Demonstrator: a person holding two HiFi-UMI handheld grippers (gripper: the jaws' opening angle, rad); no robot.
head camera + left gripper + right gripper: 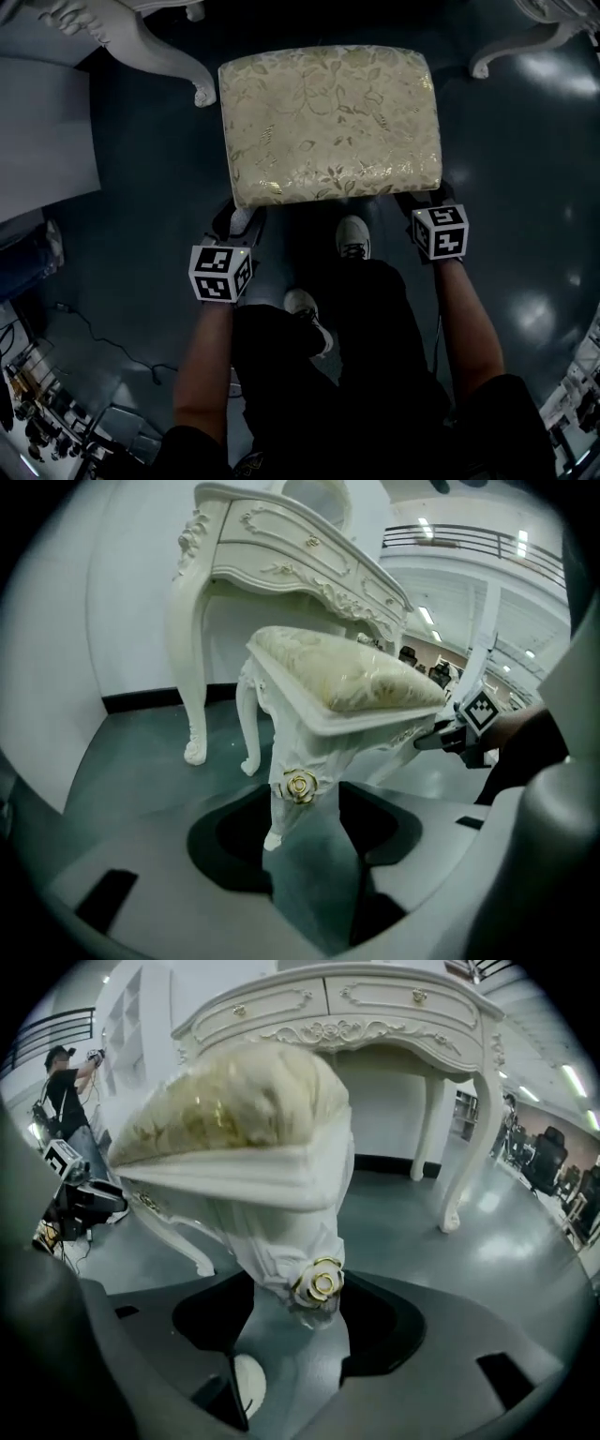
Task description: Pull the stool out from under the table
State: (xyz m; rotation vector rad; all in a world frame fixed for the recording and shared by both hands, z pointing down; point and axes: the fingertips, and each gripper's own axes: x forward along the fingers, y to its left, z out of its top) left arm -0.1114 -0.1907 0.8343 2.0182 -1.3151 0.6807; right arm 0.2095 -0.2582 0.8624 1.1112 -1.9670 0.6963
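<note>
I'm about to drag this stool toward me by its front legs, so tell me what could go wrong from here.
The left gripper and right gripper appear clamped on the carved front legs of the stool, at the gold rosettes; the curved surfaces could slip or get scuffed.
Your shoes stand close to the stool's near edge; pulling straight back may hit them.
The legs of the dressing table flank the stool's far end; a skewed pull could knock one.

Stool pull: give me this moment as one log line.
stool out in front of table | left gripper shut on near-left leg | right gripper shut on near-right leg
</note>
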